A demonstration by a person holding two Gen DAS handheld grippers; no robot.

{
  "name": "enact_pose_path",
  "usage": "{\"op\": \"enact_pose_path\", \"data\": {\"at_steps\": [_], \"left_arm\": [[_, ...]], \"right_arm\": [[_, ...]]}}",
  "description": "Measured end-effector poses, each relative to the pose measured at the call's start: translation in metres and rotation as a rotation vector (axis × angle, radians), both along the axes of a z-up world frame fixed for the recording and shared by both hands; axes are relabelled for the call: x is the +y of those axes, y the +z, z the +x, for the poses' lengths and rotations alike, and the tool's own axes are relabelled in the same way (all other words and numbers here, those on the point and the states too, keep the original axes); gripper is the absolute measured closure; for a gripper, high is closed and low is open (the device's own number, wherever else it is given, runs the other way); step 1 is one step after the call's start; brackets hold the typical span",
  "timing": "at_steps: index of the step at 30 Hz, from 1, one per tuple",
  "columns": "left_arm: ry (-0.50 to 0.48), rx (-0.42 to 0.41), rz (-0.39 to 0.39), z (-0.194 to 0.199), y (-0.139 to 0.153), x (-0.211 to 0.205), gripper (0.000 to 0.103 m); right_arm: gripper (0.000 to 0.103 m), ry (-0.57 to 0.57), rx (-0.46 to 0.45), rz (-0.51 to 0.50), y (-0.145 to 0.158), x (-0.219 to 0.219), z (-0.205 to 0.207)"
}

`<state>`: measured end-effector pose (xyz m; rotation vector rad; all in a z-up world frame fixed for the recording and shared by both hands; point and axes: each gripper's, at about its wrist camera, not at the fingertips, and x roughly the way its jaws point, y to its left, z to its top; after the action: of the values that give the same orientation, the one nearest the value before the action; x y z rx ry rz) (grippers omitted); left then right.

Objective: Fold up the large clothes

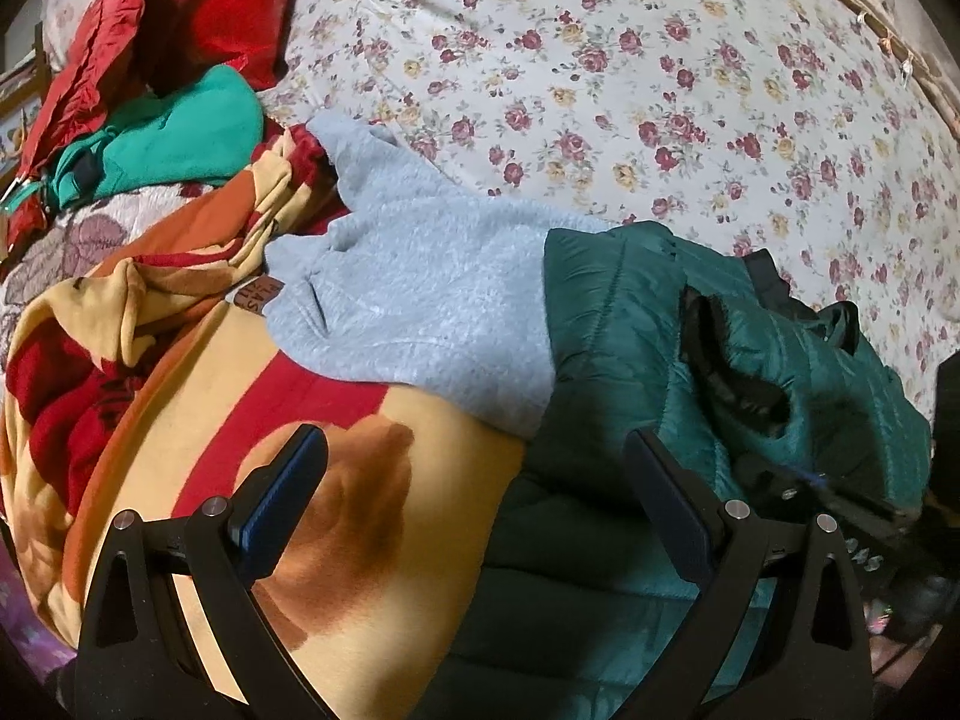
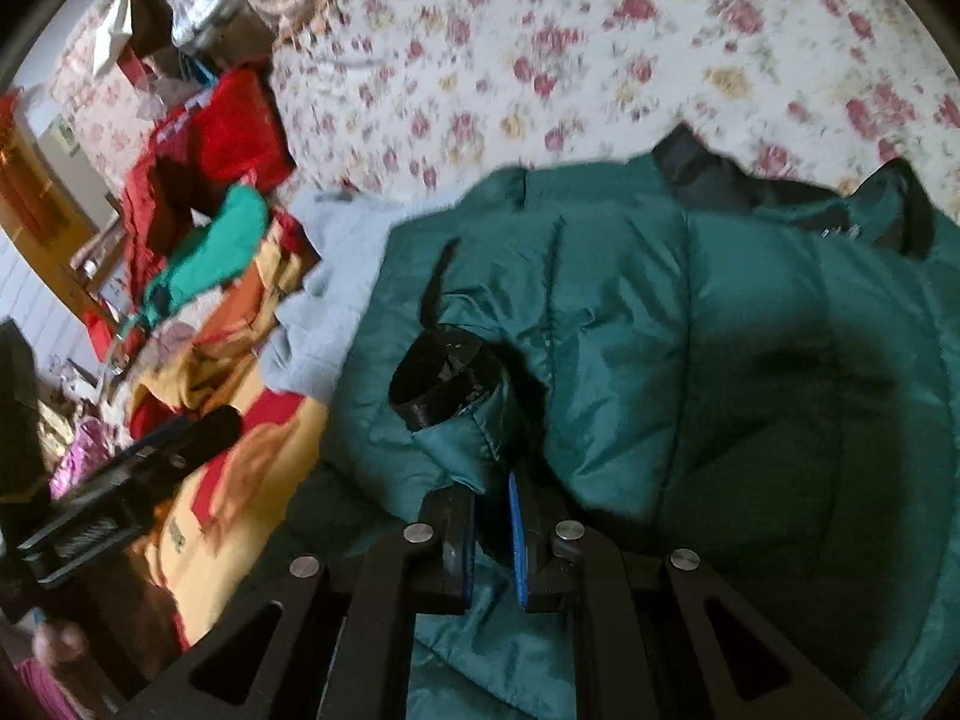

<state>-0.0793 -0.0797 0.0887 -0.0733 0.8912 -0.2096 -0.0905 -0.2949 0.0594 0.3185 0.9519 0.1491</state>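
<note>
A dark green puffer jacket (image 2: pixel 690 330) lies spread on the bed, also seen as the jacket (image 1: pixel 612 330) at the right of the left wrist view. My right gripper (image 2: pixel 489 516) is shut on the jacket's sleeve, just behind its black cuff (image 2: pixel 444 381), and the sleeve is folded over the jacket's body. My left gripper (image 1: pixel 477 498) is open with nothing between its fingers. It hovers over the jacket's near left edge, where the jacket meets a yellow and red blanket (image 1: pixel 372 540). The left gripper (image 2: pixel 120 492) also shows at the left of the right wrist view.
A grey fleece garment (image 1: pixel 420 300) lies partly under the jacket's left side. Behind it are a teal garment (image 1: pixel 180 132) and red clothes (image 1: pixel 198 18) in a heap. The floral bedsheet (image 1: pixel 660 90) stretches beyond. Furniture and clutter (image 2: pixel 90 210) stand at the bed's left.
</note>
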Motion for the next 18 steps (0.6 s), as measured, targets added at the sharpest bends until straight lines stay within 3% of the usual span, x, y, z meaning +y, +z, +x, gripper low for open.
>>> {"op": "enact_pose_path", "data": {"at_steps": [2,3,4,6,7,12,18], "left_arm": [[-0.002,-0.001,-0.006,0.0,0.0,0.0,0.004],[-0.003,-0.001,-0.011,-0.001,0.001,0.0,0.004],[-0.003,-0.002,-0.018,-0.001,0.002,0.0,0.004],[-0.008,0.004,-0.053,-0.003,0.003,-0.002,0.004],[-0.012,0.01,-0.082,-0.004,0.005,-0.004,0.004],[-0.029,0.002,-0.143,-0.008,0.014,-0.019,0.004],[-0.108,0.006,-0.054,-0.007,0.009,-0.064,0.004]], "right_arm": [[0.091,0.012,-0.004,-0.026,0.0,0.003,-0.002],[0.083,0.022,-0.008,-0.031,0.002,0.003,-0.004],[0.064,0.035,-0.013,-0.026,0.006,0.003,-0.008],[0.044,0.045,-0.032,-0.013,0.013,0.004,-0.015],[0.04,0.045,-0.047,-0.017,0.018,0.004,-0.02],[0.04,0.027,-0.093,-0.07,0.039,-0.012,-0.049],[0.04,-0.107,-0.118,-0.079,0.056,-0.067,-0.094]]}}
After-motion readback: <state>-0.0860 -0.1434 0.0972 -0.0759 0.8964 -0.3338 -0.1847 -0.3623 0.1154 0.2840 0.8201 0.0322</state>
